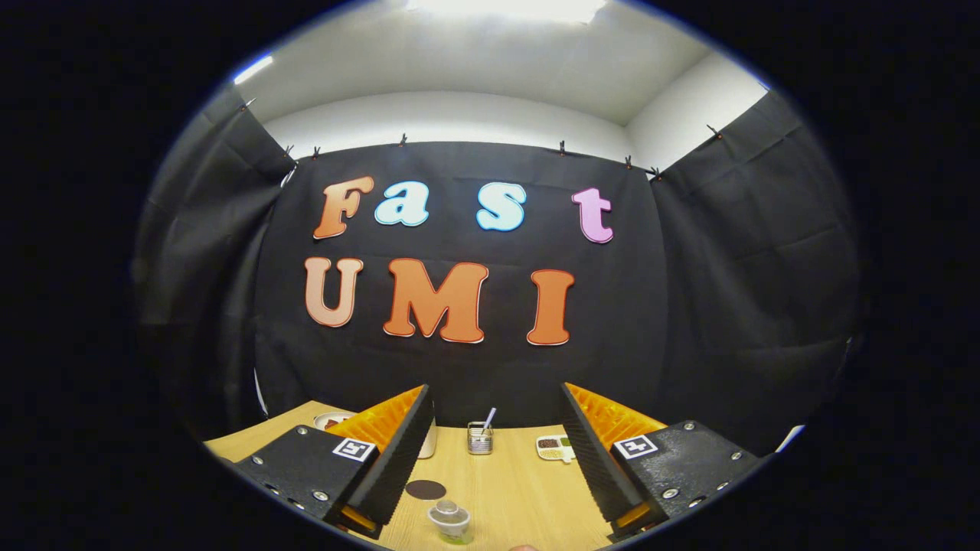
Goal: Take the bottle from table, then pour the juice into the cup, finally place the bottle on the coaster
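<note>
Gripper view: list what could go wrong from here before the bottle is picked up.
1. The gripper is open and holds nothing; the bottle lies low between the fingers, so closing now would likely miss it.
2. The coaster lies just beyond the bottle, so a forward nudge could slide the bottle onto it too soon.
3. The cup is half hidden behind one finger, so aiming the pour may be difficult.

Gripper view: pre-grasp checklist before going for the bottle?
1. Gripper open, nothing between its fingers: ok.
2. Bottle located, low on the table between the fingers, seen from above, apparently upright: ok.
3. Fingers around the bottle: not ok, no contact yet.
4. Coaster bare, just beyond the bottle: ok.
5. Cup located: cannot tell, a white object sits mostly hidden behind one finger.
6. Small holder and tray far back, off the path: ok.
</note>
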`<state>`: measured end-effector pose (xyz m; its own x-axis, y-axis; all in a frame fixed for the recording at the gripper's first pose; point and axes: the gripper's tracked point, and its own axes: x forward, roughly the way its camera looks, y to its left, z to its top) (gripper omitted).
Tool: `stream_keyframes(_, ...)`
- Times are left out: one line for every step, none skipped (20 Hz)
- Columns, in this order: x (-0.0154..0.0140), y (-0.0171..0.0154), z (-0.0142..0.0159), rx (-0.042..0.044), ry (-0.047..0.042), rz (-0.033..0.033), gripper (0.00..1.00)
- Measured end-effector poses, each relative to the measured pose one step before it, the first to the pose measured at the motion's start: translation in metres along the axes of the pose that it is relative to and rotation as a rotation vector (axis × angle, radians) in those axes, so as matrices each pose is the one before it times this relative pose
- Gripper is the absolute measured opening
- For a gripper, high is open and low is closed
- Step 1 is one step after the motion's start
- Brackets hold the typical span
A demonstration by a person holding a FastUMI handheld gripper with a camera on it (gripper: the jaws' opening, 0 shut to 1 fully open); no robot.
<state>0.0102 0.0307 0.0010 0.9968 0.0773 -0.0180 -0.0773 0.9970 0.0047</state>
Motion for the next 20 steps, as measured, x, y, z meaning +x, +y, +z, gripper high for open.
stream_keyframes(0.00195, 0.00037, -0.0018, -0.00429, 0.00495, -0.00286, 0.97)
stream_keyframes(0.001, -0.00015, -0.00129, -0.00484, 0.00498, -0.00167, 0.97)
stream_keyframes(-0.00031, 0.00166, -0.0006, -0.00247, 0.00501, 0.00258, 0.97)
stream_keyframes(-0.00009, 0.00142, -0.00081, 0.00047, 0.00299, 0.00365, 0.97)
stream_keyframes(0.00075, -0.00078, -0.00167, 0.00214, 0.00254, 0.00097, 0.97)
stream_keyframes(0.00038, -0.00044, -0.00015, 0.00247, -0.00233, -0.00354, 0.97)
stream_keyframes(0.00099, -0.0016, 0.00022, 0.00443, -0.00293, -0.00679, 0.97)
stream_keyframes(0.00106, -0.00161, -0.0017, 0.00955, 0.00221, -0.0039, 0.97)
stream_keyframes(0.00047, 0.00069, -0.00205, 0.01172, 0.00436, 0.00176, 0.97)
stream_keyframes(-0.00102, 0.0011, -0.00291, 0.00961, 0.00606, 0.00399, 0.97)
stream_keyframes(0.00184, 0.00124, -0.00387, 0.00503, 0.00607, 0.00269, 0.97)
stream_keyframes(0.00019, 0.00064, -0.00481, 0.00032, 0.00558, 0.00281, 0.97)
stream_keyframes(0.00158, 0.00046, -0.00694, -0.0021, 0.00732, 0.00159, 0.97)
stream_keyframes(0.00142, 0.00228, -0.008, -0.00007, 0.01317, 0.00346, 0.97)
stream_keyframes(0.00131, 0.00406, -0.00958, 0.00537, 0.01412, 0.01018, 0.97)
stream_keyframes(0.00147, 0.00456, -0.01044, 0.00827, 0.01628, 0.00892, 0.98)
stream_keyframes(0.00107, 0.00306, -0.01141, 0.00657, 0.01231, 0.00952, 0.98)
stream_keyframes(0.00216, 0.00326, -0.00767, 0.00245, 0.00754, 0.01176, 0.97)
stream_keyframes(0.00175, 0.0034, -0.01095, 0.00153, 0.01391, 0.0087, 0.97)
stream_keyframes(0.00208, 0.00231, -0.0131, -0.00066, 0.01826, 0.00734, 0.97)
